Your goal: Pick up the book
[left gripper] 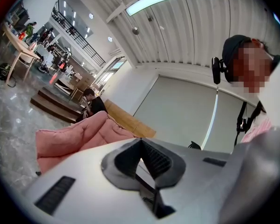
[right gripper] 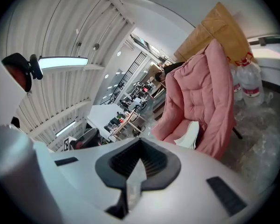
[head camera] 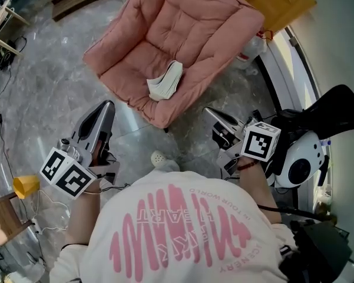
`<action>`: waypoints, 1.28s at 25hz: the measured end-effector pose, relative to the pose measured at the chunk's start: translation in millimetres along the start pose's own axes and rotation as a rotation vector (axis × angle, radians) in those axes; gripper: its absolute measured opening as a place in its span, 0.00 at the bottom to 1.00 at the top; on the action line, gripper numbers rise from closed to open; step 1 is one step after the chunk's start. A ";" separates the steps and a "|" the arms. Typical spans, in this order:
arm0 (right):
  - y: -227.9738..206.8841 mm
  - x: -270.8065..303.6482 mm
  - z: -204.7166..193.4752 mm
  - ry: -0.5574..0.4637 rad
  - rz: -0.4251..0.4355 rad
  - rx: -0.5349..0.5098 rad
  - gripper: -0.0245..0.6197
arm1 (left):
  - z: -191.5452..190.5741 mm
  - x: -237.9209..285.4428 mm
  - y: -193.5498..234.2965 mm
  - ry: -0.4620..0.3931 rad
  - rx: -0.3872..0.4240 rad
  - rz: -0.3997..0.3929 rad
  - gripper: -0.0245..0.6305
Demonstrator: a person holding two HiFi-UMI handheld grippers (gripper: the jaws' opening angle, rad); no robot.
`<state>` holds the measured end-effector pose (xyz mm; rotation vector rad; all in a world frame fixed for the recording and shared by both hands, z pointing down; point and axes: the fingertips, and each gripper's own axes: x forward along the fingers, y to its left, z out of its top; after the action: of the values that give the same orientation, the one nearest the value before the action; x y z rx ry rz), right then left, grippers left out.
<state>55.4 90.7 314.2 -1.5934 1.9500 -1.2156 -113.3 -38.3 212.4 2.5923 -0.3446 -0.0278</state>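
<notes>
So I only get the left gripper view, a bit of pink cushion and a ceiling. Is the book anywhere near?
Observer: Yes. The head view shows the book lying on the seat of the pink chair, near its front edge.
Operator: Is the other gripper holding it?
Observer: No. The right gripper is shut and empty, short of the chair.
Operator: Anything else around there?
Observer: The right gripper view shows two water bottles standing on the floor beside the chair.
</notes>
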 end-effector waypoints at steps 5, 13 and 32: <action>-0.4 0.8 5.7 0.000 -0.040 -0.015 0.05 | -2.5 10.8 2.4 0.011 -0.010 -0.043 0.05; 13.8 14.7 18.5 -0.024 0.024 -0.012 0.05 | -6.5 7.1 4.8 0.014 -0.017 -0.054 0.05; -20.9 71.9 97.3 -0.140 0.184 0.189 0.05 | -11.0 6.7 45.2 0.013 -0.022 0.158 0.05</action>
<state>115.9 -13.9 292.2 -1.3361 1.7918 -1.1448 -116.6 -72.1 244.8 2.5346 -0.5406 0.0411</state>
